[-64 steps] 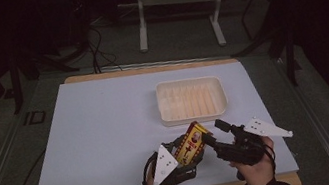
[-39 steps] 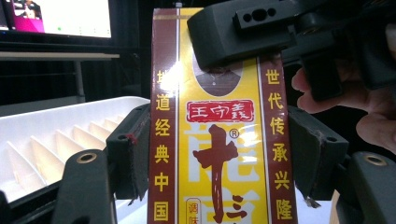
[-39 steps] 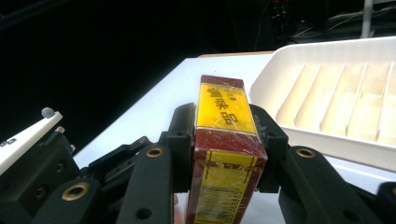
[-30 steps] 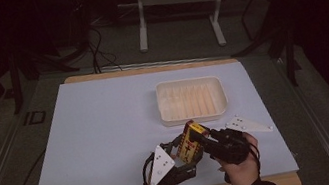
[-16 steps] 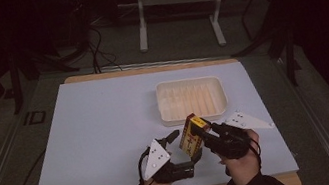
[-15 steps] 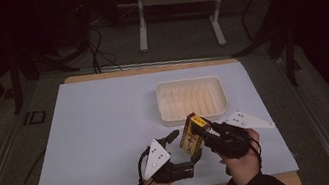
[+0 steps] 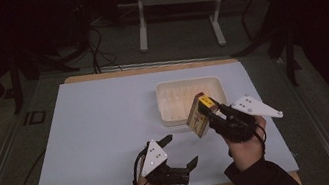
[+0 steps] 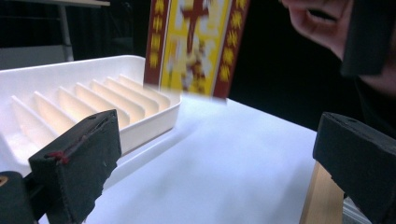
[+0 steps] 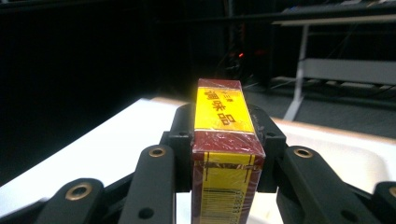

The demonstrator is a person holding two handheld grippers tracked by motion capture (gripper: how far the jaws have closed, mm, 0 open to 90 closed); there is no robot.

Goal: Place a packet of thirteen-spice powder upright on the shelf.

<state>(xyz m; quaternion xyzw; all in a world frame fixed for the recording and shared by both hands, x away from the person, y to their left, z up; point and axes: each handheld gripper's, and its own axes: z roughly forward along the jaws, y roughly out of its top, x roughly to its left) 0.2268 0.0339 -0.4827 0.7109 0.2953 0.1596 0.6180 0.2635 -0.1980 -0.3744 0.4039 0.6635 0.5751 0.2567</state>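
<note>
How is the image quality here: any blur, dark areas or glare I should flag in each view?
High view: room around the table nearly black, the white mat evenly lit. Left gripper view: the yellow-and-red box is smeared by motion blur, while the white ridged tray stays fairly sharp. Right gripper view: box sharp, its plastic wrap glinting, held in the right hand-held gripper; the background is dark and the tabletop washed out bright.

The left gripper [image 7: 180,149], jaws just opened wide, rests low; the right gripper [image 7: 211,113], jaws clamped, is raised.

Blurred red-and-yellow box [image 8: 196,44] in the air beside ribbed white tray [image 8: 140,123], black pads [image 8: 77,161] wide apart
</note>
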